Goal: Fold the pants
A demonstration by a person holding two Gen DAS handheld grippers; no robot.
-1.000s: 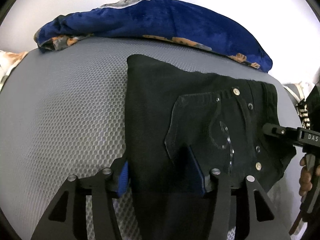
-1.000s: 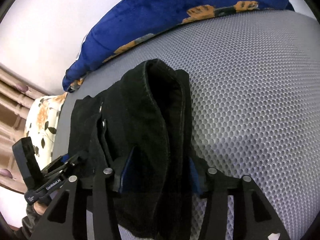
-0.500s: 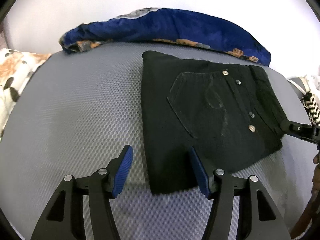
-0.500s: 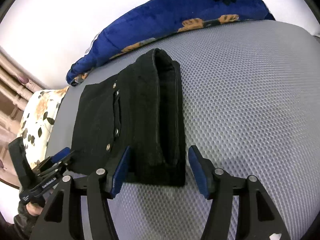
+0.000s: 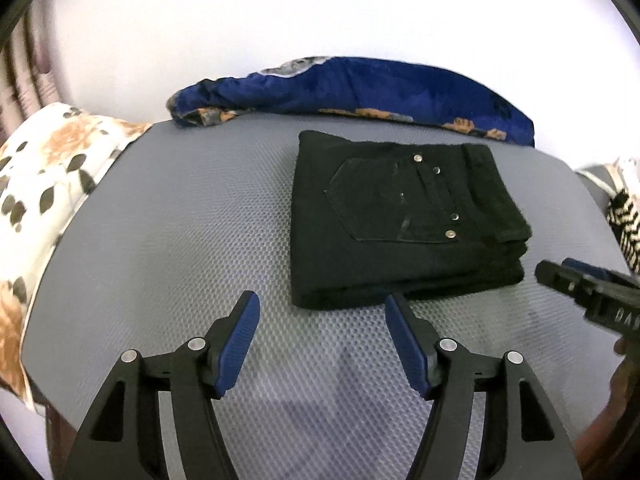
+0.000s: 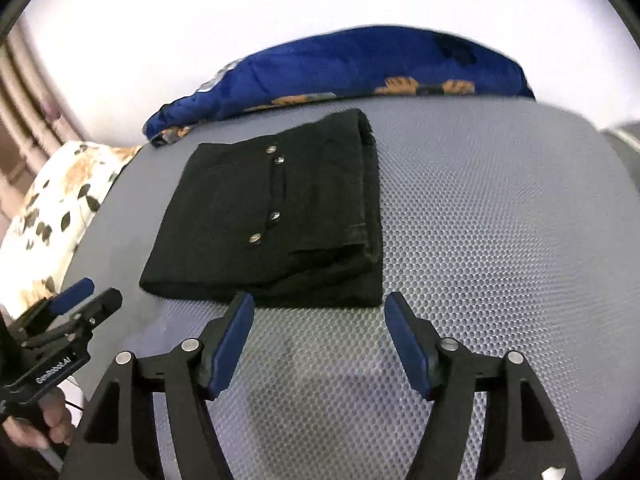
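The pants point(image 5: 392, 220) lie folded into a compact black block on the grey mesh surface point(image 5: 180, 240), pocket and rivets facing up, with the thick stacked edges at the near and right sides; they rest well in from the surface's edge, just short of the blue blanket point(image 5: 360, 84) along the wall. A second ago both tongs were clamped on the near edge of the cloth; half a second ago they had let go and begun to draw back; now the left tongs point(image 5: 322, 336) and the right tongs point(image 6: 318, 336) hang clear of the near edge, each with its jaws apart and opening wider, and only bare mesh between the blue pads. The block has kept its shape since the release: no layer has sprung up or slid out that these views show. To my eye that means the last fold is laid and the task is at or very near its end, with at most a pat to flatten the bulky right edge left. A floral pillow point(image 5: 48, 184) sits off at the left.
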